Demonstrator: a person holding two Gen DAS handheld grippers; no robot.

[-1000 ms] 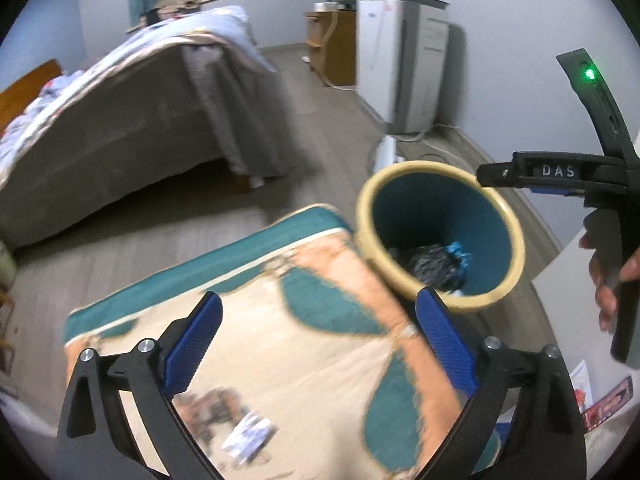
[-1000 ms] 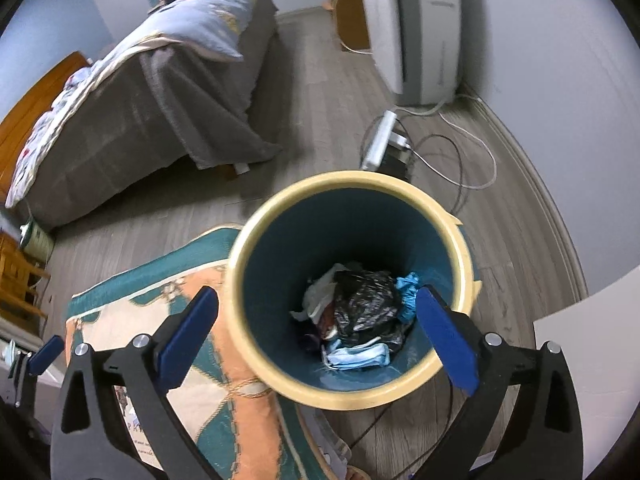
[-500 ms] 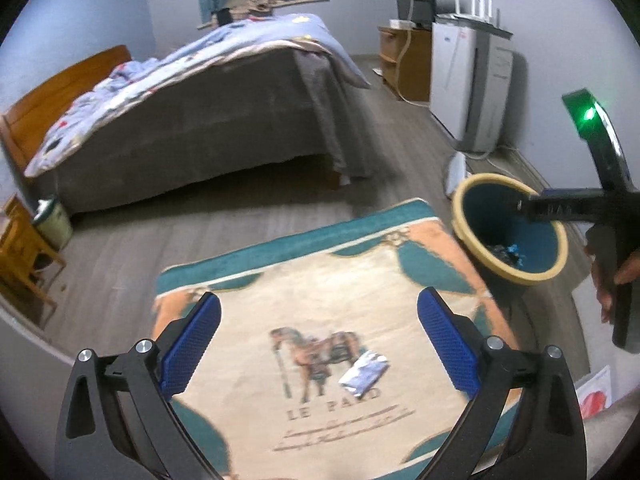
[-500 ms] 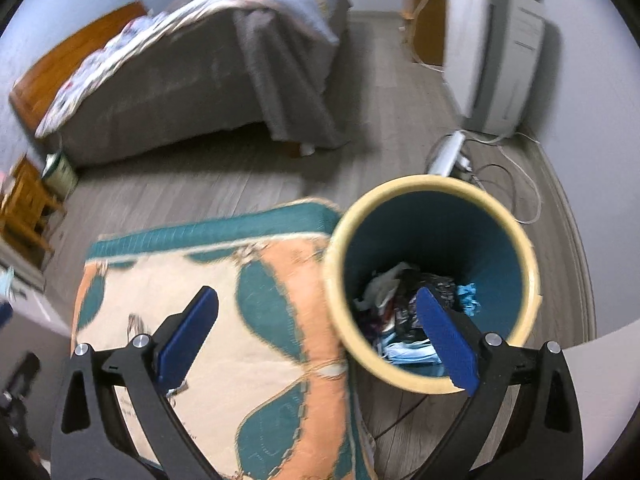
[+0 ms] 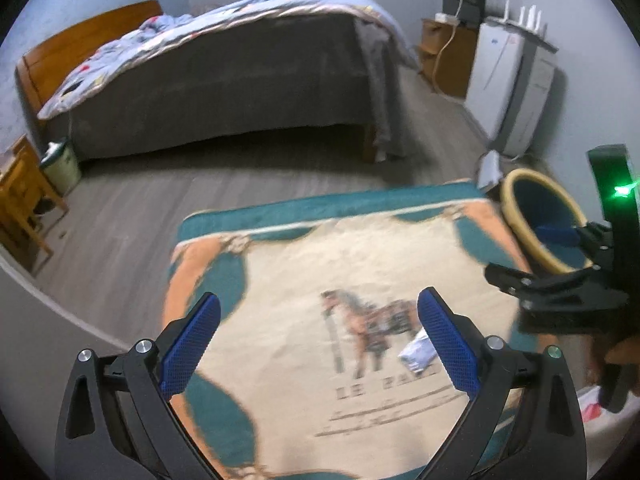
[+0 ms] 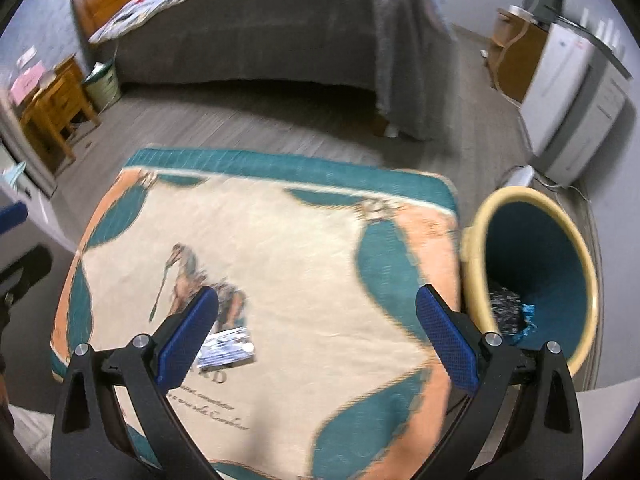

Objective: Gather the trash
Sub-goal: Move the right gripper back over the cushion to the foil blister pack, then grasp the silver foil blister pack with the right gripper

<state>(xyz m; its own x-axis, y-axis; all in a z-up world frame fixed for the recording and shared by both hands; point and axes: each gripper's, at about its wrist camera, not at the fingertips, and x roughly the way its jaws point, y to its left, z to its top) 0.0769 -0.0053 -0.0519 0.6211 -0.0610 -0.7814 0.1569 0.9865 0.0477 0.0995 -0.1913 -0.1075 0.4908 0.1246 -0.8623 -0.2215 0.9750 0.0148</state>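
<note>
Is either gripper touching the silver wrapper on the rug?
Apart. The right wrist view shows the wrapper flat on the rug, both grippers open and held above it.

black two-finger grippers with blue pads

left gripper (image 5: 318, 344) and right gripper (image 6: 316, 338): black slotted arms, silver screws behind textured blue jaws; a green light glows on the right one's body.

Rug (image 5: 304, 264): "LE PA…" under horse (image 5: 372, 324), rest cut off; script line below too blurred to read.
</note>
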